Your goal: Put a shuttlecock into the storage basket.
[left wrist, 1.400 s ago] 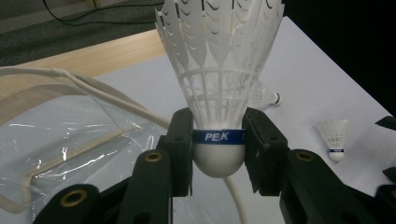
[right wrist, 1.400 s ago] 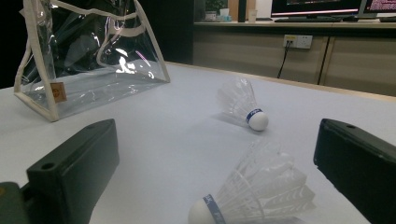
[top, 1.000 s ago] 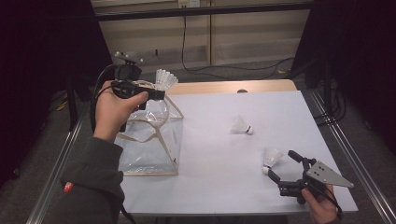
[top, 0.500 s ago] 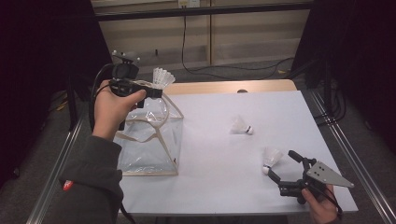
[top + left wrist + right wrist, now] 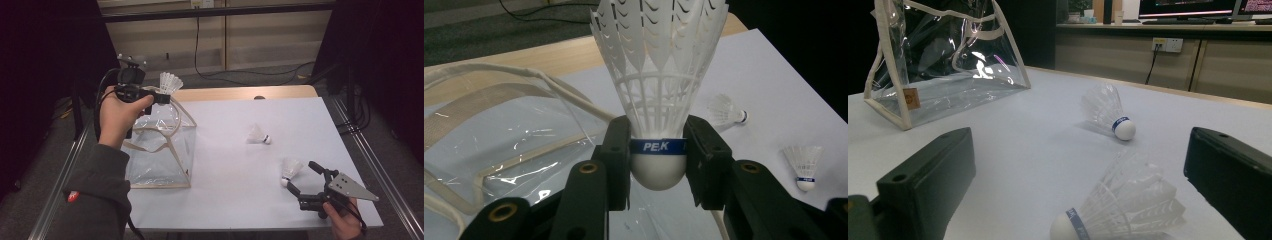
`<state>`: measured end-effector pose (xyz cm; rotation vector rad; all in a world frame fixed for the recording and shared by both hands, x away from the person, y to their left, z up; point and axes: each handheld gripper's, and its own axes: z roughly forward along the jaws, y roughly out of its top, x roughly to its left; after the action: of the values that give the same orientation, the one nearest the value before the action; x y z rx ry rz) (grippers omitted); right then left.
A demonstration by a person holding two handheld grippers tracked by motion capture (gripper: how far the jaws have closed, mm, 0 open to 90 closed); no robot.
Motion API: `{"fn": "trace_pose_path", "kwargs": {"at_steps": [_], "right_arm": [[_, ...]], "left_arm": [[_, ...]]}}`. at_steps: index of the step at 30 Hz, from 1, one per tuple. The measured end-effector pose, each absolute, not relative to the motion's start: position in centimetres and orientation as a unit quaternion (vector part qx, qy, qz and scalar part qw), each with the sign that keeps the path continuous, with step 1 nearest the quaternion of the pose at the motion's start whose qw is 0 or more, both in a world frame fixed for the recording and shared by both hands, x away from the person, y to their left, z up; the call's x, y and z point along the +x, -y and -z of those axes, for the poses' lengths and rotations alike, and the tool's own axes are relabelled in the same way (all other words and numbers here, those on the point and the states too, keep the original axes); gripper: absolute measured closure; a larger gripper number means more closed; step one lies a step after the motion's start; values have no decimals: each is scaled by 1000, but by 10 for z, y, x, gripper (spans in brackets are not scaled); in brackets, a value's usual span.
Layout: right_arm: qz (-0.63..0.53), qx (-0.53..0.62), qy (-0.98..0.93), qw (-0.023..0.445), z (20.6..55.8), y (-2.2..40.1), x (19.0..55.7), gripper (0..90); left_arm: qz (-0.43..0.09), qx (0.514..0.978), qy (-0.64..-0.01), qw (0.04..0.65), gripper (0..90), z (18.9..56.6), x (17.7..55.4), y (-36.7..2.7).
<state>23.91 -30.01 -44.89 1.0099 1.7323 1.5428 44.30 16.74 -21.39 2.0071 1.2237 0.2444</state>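
- Left hand-held gripper [image 5: 658, 150] clenched on a white shuttlecock [image 5: 659, 75] at its cork, feathers up, above the clear bag [image 5: 160, 150] at the table's [image 5: 235, 200] 9 o'clock side.
- Right hand-held gripper [image 5: 303, 177], 5 o'clock corner, released; a second shuttlecock [image 5: 290, 171] lies between its jaws, untouched.
- Third shuttlecock [image 5: 257, 136] near centre.

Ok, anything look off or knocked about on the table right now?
Nothing stands out. The left gripper grips one shuttlecock squarely by its cork over the clear bag. Two more shuttlecocks lie on their sides, undamaged, one between the open right gripper jaws.
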Motion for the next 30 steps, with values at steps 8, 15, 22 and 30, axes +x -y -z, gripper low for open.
{"fn": "trace_pose_path", "kwargs": {"at_steps": [8,15,22,30], "right_arm": [[-582,380,-653,301,449,300,239,0],[-582,380,-653,300,449,300,239,0],[-582,381,-653,300,449,300,239,0],[-582,379,-654,300,449,301,239,0]], "left_arm": [[-97,783,-485,376,656,215,445,-170],[-101,779,-492,375,656,217,448,-175],[-107,775,-499,373,656,218,450,-178],[-113,772,-504,370,656,220,454,-180]]}}
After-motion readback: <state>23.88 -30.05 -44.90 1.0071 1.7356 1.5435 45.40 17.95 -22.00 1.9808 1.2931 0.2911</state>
